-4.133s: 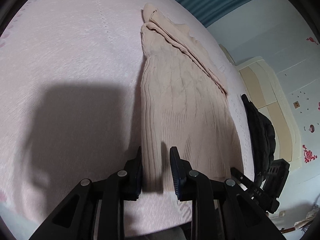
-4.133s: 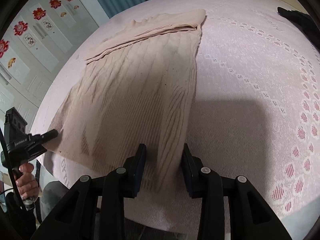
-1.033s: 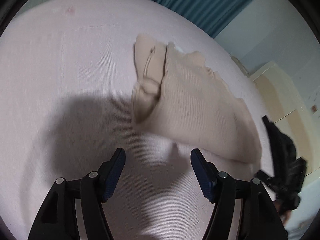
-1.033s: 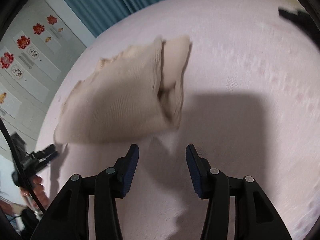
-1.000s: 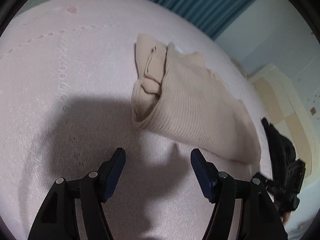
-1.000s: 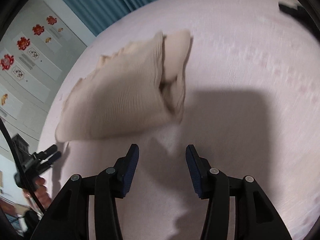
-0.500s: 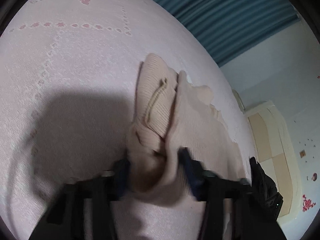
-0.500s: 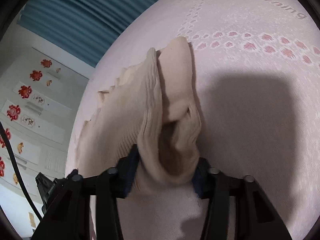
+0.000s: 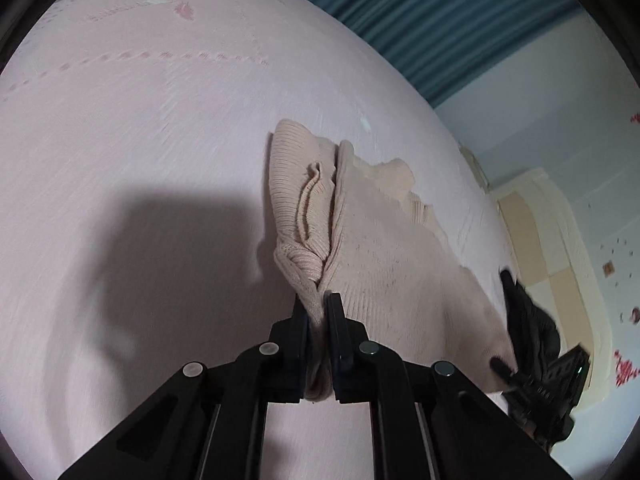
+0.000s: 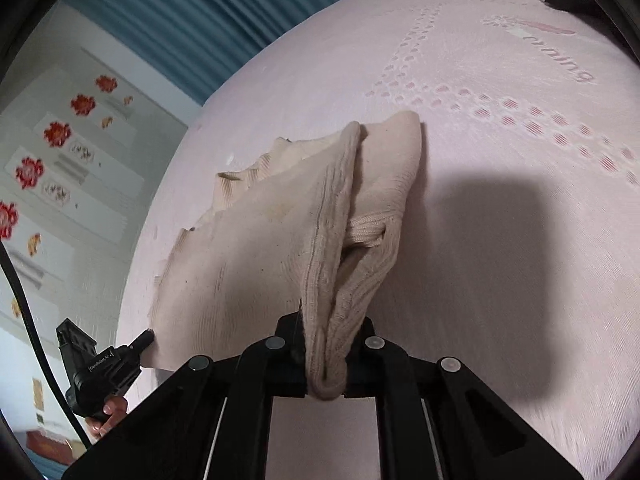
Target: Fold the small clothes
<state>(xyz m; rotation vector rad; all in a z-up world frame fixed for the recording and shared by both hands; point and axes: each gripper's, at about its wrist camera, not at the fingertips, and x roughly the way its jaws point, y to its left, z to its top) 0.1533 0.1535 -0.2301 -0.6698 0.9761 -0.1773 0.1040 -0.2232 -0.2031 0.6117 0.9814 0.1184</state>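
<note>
Both the left gripper (image 9: 318, 312) and right gripper (image 10: 330, 328) pinch the beige sweater (image 9: 384, 256) (one corner each) above the pink bed (image 9: 140, 140).

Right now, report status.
Left gripper and right gripper shut on the beige sweater. Sweater half-folded on pink bed. Black garment alongside, not blocking.

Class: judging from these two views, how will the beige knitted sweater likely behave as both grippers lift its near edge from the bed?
The beige knitted sweater is probably floppy: it sags between the left hand-held gripper and right hand-held gripper. Its folded layers gape open, so they may shift. The ribbed knit bunches in the closed jaws, so slipping seems unlikely.
</note>
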